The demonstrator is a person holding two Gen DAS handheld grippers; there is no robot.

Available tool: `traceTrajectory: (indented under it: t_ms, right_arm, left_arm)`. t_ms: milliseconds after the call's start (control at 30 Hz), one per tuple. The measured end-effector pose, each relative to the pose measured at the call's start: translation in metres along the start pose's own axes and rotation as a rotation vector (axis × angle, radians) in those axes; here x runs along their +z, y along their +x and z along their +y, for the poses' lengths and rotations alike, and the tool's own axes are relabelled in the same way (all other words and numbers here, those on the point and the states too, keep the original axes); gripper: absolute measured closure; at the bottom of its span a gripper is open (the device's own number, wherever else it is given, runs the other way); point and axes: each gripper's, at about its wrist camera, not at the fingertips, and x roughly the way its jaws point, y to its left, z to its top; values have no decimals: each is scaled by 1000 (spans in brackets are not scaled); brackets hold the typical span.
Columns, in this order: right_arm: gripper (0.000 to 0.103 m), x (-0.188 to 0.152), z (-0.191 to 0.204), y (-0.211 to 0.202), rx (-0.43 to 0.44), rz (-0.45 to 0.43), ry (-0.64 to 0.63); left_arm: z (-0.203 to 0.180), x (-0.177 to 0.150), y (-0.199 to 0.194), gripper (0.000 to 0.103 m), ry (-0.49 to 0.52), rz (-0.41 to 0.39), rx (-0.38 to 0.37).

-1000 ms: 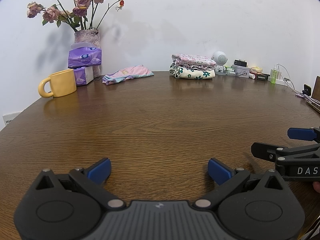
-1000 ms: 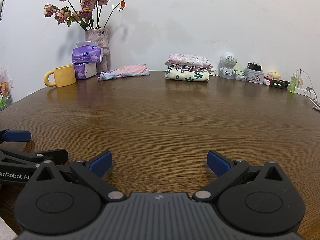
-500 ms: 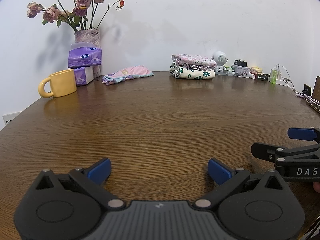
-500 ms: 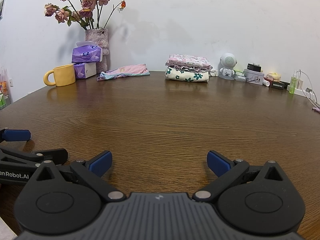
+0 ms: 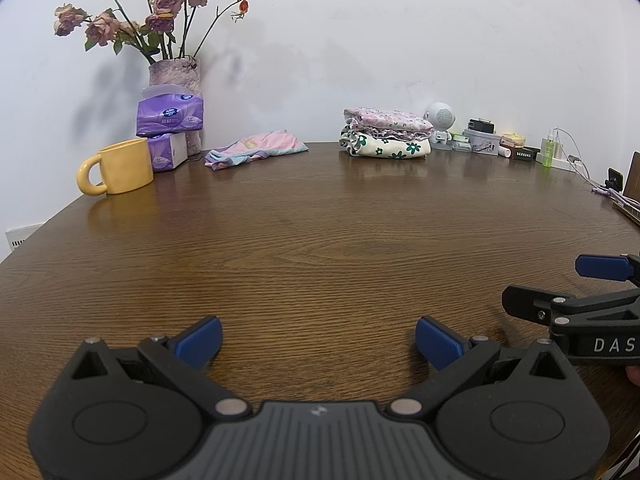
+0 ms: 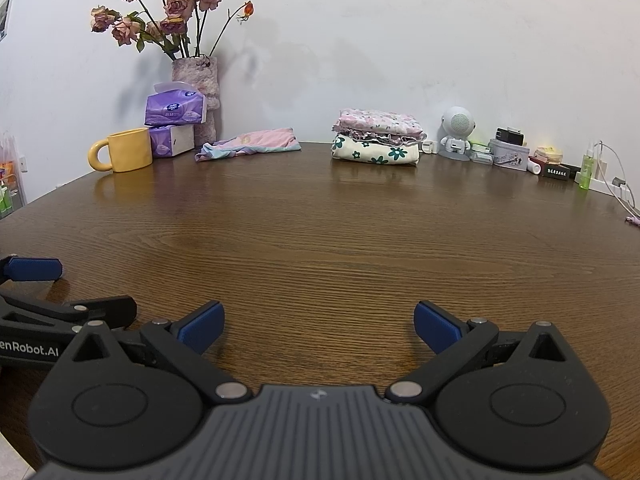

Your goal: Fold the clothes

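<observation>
clothes [image 5: 386,133] lie far from both wide claws [image 5: 318,338] [image 6: 316,326] (only the right view shows a wall picture [image 6: 6,12]).

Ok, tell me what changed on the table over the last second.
Nothing visibly changed. Both the left gripper and the right gripper stay open and empty above the table; the pink garment and the folded stack lie where they were.

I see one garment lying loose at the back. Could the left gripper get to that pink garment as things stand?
Probably yes. The left gripper is open and empty, and bare table lies between it and the pink garment. The yellow mug stands off to the side. It is a long reach, though.
</observation>
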Motion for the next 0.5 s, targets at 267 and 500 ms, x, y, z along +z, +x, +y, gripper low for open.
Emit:
traceTrajectory:
  t_ms: [267,500]
  right_arm:
    - [0,0,1,0,-1,-2,-2]
    - [0,-1,2,0,-4,-3,-3]
  left_arm:
    - [0,0,0,0,0,0,0]
    - [0,-1,0,0,1,0,-1]
